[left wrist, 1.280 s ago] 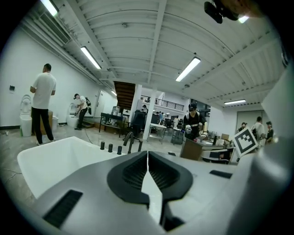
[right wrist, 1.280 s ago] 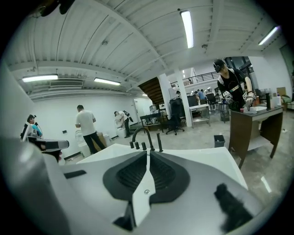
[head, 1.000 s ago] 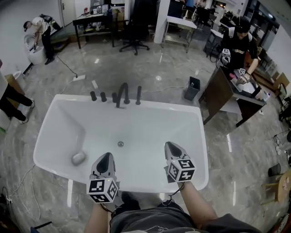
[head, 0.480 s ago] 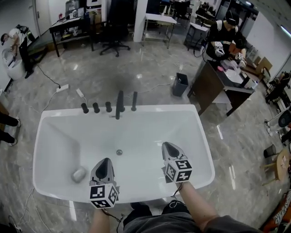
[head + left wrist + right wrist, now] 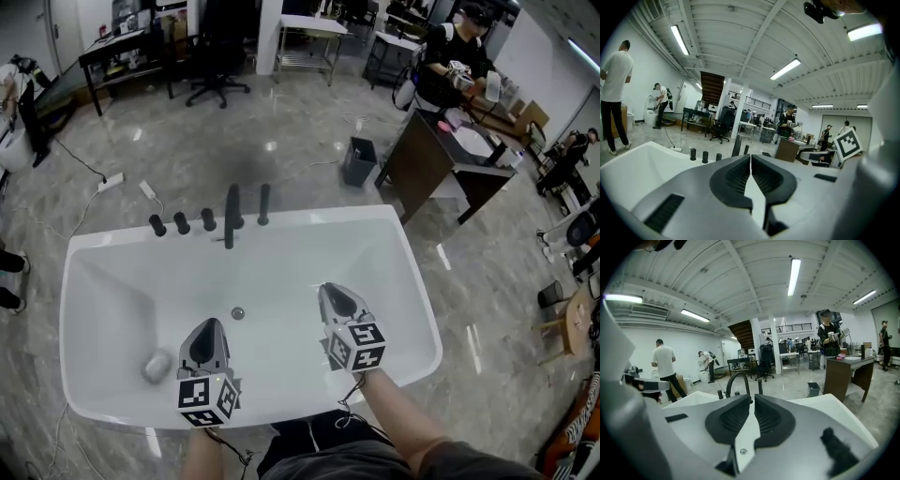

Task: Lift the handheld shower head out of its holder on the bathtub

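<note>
White bathtub point(image 5: 408, 281) viewed from above, both tongs held over its near half. Left tongs point(image 5: 208, 324) and right tongs point(image 5: 329, 291) are pointed toward the far rim, jaws drawn to a tip, nothing seen between them.

Drain point(image 5: 237, 313) lies between the two tongs. Grey rounded object point(image 5: 157, 366) is noted on the tub floor just left of the left tongs.

On the far rim, well ahead of both tongs: three black knobs point(image 5: 181, 223), curved spout point(image 5: 231, 216), and handheld shower head point(image 5: 264, 203) upright in its holder.

Dark bin point(image 5: 358, 161) stands on the floor beyond, ahead of the right tongs.
</note>
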### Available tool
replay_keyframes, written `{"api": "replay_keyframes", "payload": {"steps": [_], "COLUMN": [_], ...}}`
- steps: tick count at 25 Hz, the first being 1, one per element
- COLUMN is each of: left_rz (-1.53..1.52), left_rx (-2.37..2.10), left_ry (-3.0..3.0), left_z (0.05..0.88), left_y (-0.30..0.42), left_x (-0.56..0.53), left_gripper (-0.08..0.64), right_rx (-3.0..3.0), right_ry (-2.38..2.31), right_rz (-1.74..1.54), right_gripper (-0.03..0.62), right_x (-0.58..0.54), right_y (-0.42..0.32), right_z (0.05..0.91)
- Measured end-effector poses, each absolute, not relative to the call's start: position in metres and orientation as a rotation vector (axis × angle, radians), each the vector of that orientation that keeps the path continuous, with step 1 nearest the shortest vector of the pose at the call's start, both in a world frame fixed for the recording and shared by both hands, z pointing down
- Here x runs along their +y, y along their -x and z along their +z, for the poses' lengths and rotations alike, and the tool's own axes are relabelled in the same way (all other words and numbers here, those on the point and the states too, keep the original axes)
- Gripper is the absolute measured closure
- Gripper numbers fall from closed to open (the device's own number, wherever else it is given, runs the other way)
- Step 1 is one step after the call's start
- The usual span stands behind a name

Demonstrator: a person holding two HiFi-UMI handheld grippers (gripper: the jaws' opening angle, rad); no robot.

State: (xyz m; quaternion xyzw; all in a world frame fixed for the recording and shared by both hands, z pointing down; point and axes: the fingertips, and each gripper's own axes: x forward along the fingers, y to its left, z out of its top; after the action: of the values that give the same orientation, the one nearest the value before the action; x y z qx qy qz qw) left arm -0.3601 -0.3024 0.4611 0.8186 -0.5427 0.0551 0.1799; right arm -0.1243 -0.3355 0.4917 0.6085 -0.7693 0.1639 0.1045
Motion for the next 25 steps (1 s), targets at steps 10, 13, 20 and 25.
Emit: {"api": "replay_keyframes", "payload": {"steps": [10, 13, 20, 25], "left_rz": [0.194, 0.205, 0.210, 0.212], "left_rx": [-1.564, -1.578, -1.625, -1.650], "left_ry": [-2.295, -2.287, -2.260, -2.237], "left_z": [0.475, 0.480, 0.499, 0.515], "left_y": [0.336, 0.325, 0.307, 0.301], "left_x": [-0.343, -0.361, -0.403, -0.423], "left_gripper": [0.540, 0.540, 0.540, 0.540], "right_rx": [-2.319, -2.352, -2.393, -2.416], "right_ry": [-1.715, -1.647, -1.573, -1.519], "right_rz": [0.533, 0.525, 0.525, 0.570], "right_gripper": [0.560, 0.560, 0.558, 0.510], "right_x": [-0.397, -0.420, -0.473, -0.503], "right_y": [0.119, 0.122, 0.121, 0.124], "right_z": [0.526, 0.535, 0.564, 0.594]}}
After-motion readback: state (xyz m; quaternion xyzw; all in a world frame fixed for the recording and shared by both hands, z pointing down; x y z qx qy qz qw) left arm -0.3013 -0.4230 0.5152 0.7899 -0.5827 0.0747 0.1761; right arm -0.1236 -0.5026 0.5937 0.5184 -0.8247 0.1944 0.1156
